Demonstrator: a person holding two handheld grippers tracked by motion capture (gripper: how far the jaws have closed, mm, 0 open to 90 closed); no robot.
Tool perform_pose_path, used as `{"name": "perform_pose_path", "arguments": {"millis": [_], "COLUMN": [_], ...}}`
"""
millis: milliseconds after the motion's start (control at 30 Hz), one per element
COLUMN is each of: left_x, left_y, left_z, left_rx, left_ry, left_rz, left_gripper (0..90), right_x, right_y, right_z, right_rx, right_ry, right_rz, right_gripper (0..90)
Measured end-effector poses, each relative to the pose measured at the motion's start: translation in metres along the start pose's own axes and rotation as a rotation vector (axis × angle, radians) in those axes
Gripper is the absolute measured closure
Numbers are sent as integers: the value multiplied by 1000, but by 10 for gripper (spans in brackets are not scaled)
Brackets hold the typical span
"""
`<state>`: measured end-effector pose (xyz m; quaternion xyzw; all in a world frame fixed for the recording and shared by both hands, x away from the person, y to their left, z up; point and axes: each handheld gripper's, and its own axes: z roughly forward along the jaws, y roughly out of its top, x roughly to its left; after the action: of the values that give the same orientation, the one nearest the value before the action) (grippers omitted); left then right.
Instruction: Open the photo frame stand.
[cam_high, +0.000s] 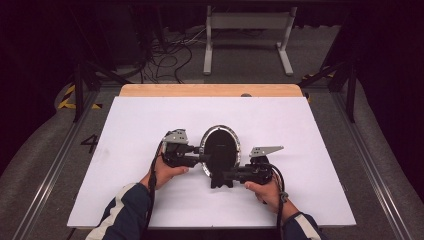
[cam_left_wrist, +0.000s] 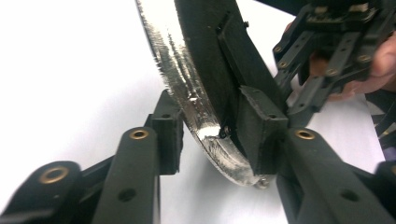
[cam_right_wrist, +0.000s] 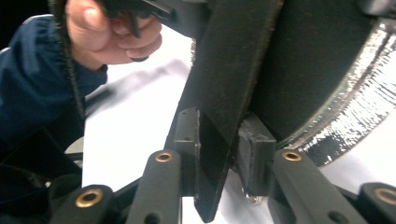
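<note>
An oval picture frame (cam_high: 220, 147) with a silver rim and a black back lies face down in the middle of the white table. My left gripper (cam_high: 204, 158) comes in from the left. Its pads sit on both sides of the silver rim (cam_left_wrist: 187, 93), so my left gripper (cam_left_wrist: 215, 140) is shut on it. From the right, my right gripper (cam_high: 226, 175) reaches the frame's near end. There my right gripper (cam_right_wrist: 217, 149) is shut on the black prop-up stand (cam_right_wrist: 229, 84) that sticks out from the frame's back. The rim (cam_right_wrist: 355, 121) curves past on the right.
The white board (cam_high: 150, 115) covers the table, with a strip of wooden tabletop (cam_high: 210, 90) showing along its far edge. Behind the table stand a white metal support (cam_high: 247, 22) and loose cables (cam_high: 170, 55) on the floor.
</note>
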<state>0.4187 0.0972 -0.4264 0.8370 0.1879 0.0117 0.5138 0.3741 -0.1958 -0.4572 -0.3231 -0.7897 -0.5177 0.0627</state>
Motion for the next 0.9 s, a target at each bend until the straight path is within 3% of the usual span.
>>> {"name": "perform_pose_path", "arguments": {"millis": [200, 467, 567, 633, 900], "left_x": [-12, -29, -32, -31, -27], "left_y": [7, 0, -3, -7, -14], "left_z": [-4, -8, -8, -5, 4], "left_rx": [-8, -45, -27, 4, 45], "left_ry": [64, 140, 139, 98, 66], "left_rz": [97, 172, 180, 170, 143], "left_gripper": [661, 672, 674, 673, 647], "right_x": [2, 8, 10, 12, 17], "right_y": [2, 3, 3, 2, 3], "right_z": [-2, -4, -4, -4, -2], "right_rx": [-13, 5, 16, 23, 32], "right_ry": [-15, -1, -9, -17, -40], "right_rz": [-6, -28, -44, -58, -93], "right_gripper": [779, 782, 784, 784, 793]}}
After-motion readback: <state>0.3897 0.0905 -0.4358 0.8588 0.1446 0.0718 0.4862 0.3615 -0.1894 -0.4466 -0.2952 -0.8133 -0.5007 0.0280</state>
